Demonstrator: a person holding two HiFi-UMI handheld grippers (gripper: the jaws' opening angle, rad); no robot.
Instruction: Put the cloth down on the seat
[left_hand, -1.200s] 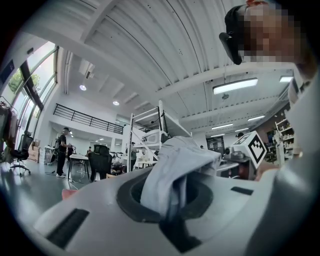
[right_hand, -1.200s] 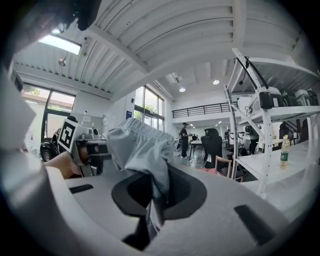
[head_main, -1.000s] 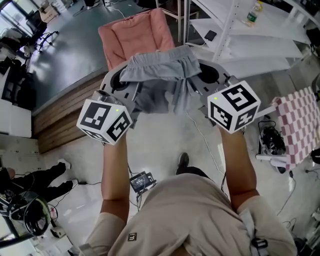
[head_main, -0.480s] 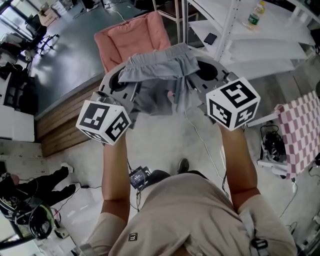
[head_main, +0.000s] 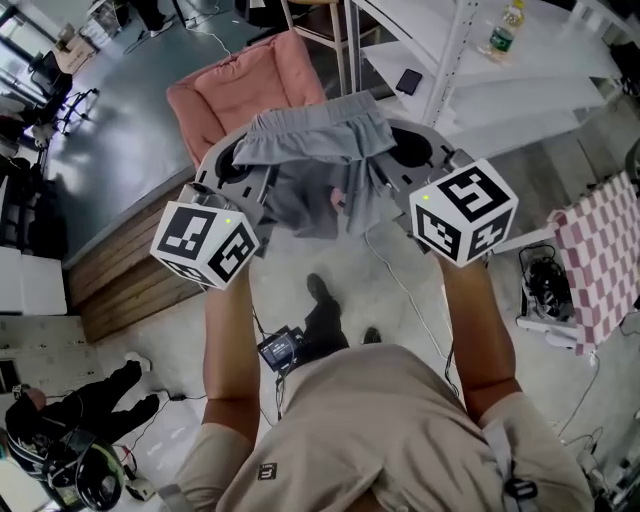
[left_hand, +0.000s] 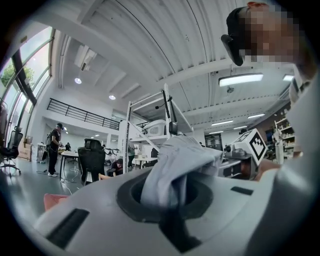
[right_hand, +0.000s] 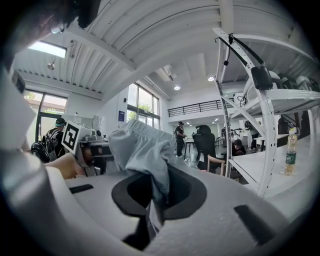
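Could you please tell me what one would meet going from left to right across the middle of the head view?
In order: left tool → grey cloth, gripped at both ends → right tool → checked cloth at the right edge.

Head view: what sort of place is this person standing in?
Probably an open-plan lab or workshop: white metal shelving stands ahead, cables trail over the bare floor, and the left gripper view shows desks with a black office chair under a high ceiling.
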